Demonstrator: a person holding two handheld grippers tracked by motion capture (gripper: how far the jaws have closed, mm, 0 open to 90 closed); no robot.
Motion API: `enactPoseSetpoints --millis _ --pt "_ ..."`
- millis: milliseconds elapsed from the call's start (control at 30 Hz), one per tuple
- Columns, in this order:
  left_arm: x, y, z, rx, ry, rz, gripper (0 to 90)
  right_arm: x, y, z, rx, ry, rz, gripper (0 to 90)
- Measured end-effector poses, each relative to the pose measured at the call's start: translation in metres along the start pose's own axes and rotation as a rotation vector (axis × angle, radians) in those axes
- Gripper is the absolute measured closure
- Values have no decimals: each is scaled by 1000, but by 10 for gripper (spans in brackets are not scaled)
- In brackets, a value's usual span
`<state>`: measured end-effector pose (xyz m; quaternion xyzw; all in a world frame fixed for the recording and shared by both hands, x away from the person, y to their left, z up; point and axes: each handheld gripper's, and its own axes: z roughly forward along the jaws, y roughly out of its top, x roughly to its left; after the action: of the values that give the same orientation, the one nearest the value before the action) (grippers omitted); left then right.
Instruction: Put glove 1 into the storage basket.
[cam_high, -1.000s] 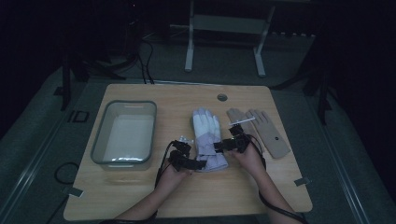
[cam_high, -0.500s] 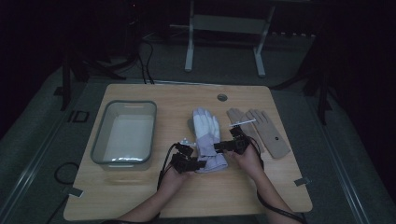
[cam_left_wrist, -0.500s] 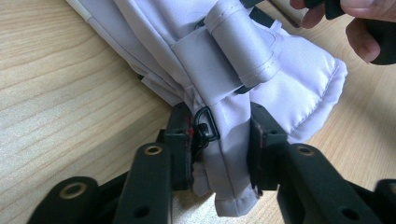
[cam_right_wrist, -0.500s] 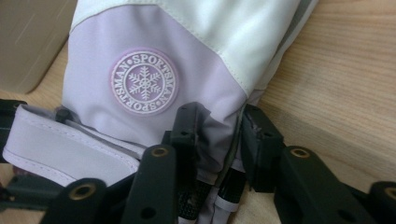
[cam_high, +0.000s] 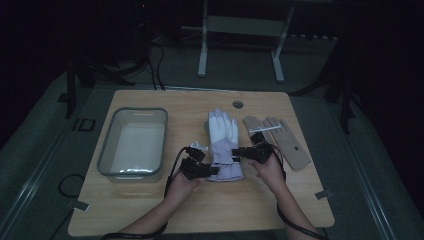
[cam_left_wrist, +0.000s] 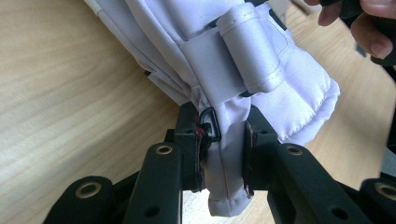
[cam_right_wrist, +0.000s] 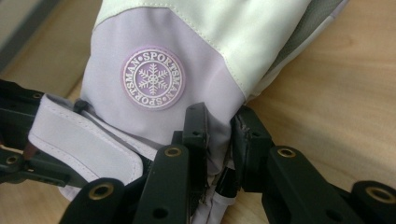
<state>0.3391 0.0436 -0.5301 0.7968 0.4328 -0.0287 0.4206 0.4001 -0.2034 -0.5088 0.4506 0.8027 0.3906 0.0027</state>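
A lilac and white padded ski glove (cam_high: 223, 140) lies flat mid-table, fingers pointing away from me. My left gripper (cam_high: 214, 171) is shut on the cuff's left edge (cam_left_wrist: 224, 154), beside a small black ring and under the wrist strap (cam_left_wrist: 219, 51). My right gripper (cam_high: 237, 151) is shut on the glove's right side (cam_right_wrist: 218, 140), just below its round snowflake badge (cam_right_wrist: 153, 77). A tan glove (cam_high: 280, 137) lies flat to the right, close behind the right hand.
A clear plastic bin (cam_high: 133, 142) stands on the left half of the wooden table (cam_high: 200, 210). A round grommet hole (cam_high: 238, 104) is near the far edge. Dark floor, cables and a metal stand lie beyond the table.
Both hands have shifted slightly, closing in on the lilac glove's cuff; the glove itself has barely moved.
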Motion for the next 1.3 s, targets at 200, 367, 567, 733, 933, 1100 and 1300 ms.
enactPoseSetpoints --millis 200,367,567,733,933,1100,1300 --pt "0 10 -18 -15 -1 37 726 10 11 -10 -48 7 -22 769" --pt "1 19 -32 -14 2 62 727 20 21 -15 -73 12 -42 769" --pt "3 27 -49 -17 8 87 727 32 33 -19 -96 17 -62 769" --pt "7 34 -67 -27 0 120 727 41 46 -22 -101 42 -70 769" --pt "11 37 -81 -33 13 124 727 56 59 -21 -107 25 -110 769" --pt "19 38 -100 -40 35 121 727 70 70 -15 -120 31 -129 769" --pt "31 36 -126 -53 57 108 727 91 87 -3 -130 49 -162 769"
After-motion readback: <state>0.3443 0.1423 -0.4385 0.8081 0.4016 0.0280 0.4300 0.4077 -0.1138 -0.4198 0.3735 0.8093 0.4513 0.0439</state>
